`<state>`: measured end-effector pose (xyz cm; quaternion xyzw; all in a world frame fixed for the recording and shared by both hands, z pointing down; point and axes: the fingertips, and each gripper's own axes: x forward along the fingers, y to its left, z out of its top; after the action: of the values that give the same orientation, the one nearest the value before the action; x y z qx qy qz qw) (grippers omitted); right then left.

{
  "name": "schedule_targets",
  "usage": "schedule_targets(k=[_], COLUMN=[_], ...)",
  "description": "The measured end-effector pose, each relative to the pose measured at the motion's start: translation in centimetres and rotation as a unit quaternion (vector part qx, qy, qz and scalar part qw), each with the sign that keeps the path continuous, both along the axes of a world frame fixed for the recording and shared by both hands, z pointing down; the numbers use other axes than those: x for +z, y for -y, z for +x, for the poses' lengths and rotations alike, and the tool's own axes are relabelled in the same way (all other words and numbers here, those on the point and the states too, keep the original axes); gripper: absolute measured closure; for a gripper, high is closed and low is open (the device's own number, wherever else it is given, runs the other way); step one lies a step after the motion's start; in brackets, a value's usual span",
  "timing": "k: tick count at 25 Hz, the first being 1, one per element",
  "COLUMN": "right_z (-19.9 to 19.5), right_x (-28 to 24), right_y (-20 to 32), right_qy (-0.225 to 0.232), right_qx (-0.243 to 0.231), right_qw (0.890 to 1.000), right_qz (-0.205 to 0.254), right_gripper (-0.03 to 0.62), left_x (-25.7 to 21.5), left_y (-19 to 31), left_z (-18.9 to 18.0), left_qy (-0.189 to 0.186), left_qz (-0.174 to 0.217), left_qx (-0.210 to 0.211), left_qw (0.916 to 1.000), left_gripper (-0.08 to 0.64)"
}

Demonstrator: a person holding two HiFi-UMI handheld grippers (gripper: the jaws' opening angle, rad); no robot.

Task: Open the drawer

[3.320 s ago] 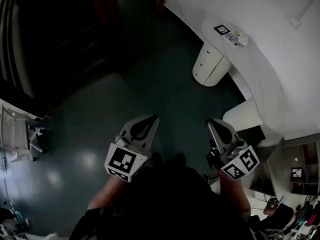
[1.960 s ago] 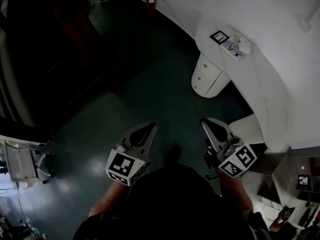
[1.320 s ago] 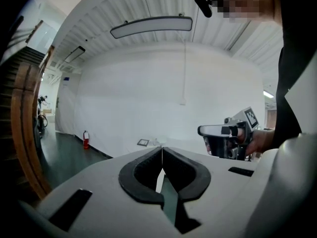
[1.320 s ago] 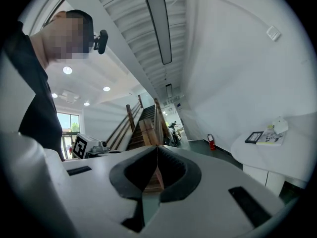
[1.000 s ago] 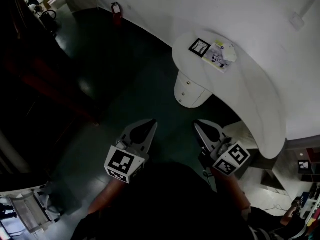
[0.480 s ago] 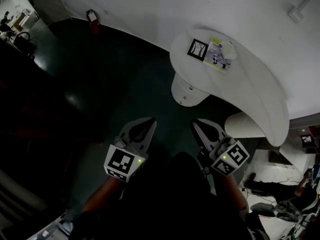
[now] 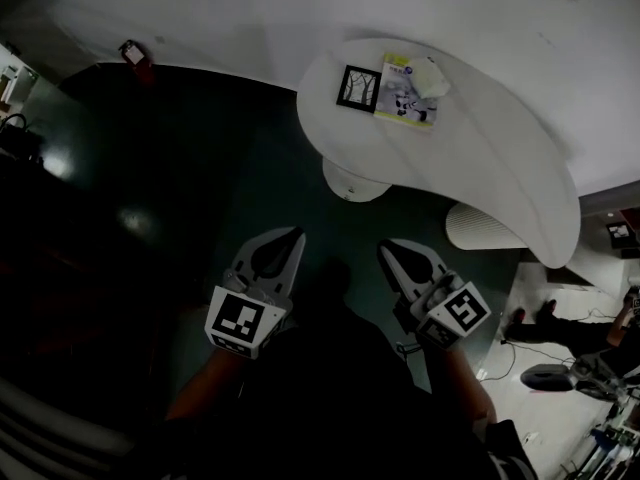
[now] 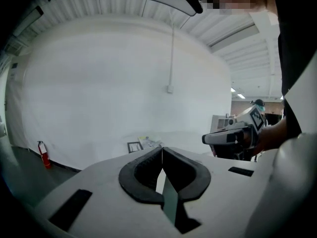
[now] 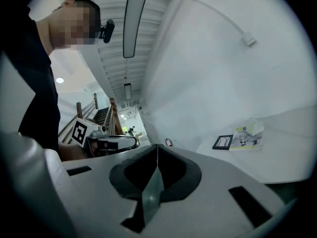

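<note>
Left gripper (image 8: 162,149): fingers pressed together tip to tip, nothing between them. Right gripper (image 9: 157,147): same, fingers closed on themselves, empty. In the head view both are held side by side over the dark floor (image 7: 200,168), apart from each other and pointing toward the white curved worktop (image 7: 470,158), neither touching it. The drawer unit (image 7: 350,182) is a rounded white pedestal under the worktop's left end; only its upper part shows below the worktop's near edge, and the drawer fronts are mostly hidden, so open or closed cannot be told. It is well apart from both grippers. On the worktop near its left end and far edge lies a black framed picture (image 7: 358,86), with a booklet (image 7: 405,90) just beside it on the right and a small white object (image 7: 436,75) at the booklet's far right corner. White wall (image 7: 300,8) runs behind the worktop. A red fire extinguisher (image 7: 132,53) stands at the wall's foot, far left.
</note>
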<state>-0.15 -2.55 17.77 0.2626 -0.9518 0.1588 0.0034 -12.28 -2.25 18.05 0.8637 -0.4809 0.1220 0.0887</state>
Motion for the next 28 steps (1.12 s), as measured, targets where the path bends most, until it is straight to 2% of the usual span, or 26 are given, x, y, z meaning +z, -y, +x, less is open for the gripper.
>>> schedule_targets(k=[5, 14, 17, 21, 28], right_z=[1.7, 2.7, 1.7, 0.4, -2.3], right_x=[1.1, 4.3, 6.7, 9.5, 14.8], right_y=[3.3, 6.4, 6.8, 8.5, 10.7], right_qy=[0.017, 0.010, 0.004, -0.008, -0.039], right_qx=[0.011, 0.031, 0.036, 0.048, 0.058], right_qw=[1.000, 0.999, 0.999, 0.999, 0.997], right_qz=[0.008, 0.005, -0.011, -0.024, -0.021], right_gripper=[0.575, 0.575, 0.575, 0.575, 0.575], left_x=[0.8, 3.1, 4.7, 9.1, 15.4], left_y=[3.7, 8.0, 9.3, 11.0, 13.5], left_z=[2.9, 7.1, 6.9, 6.0, 2.6], left_qy=[0.000, -0.017, -0.031, -0.048, -0.055], left_qz=[-0.016, -0.019, -0.020, -0.059, -0.054], left_qx=[0.029, 0.115, 0.129, 0.153, 0.161], left_qw=[0.9994, 0.9930, 0.9909, 0.9853, 0.9839], left_gripper=[0.546, 0.546, 0.546, 0.545, 0.545])
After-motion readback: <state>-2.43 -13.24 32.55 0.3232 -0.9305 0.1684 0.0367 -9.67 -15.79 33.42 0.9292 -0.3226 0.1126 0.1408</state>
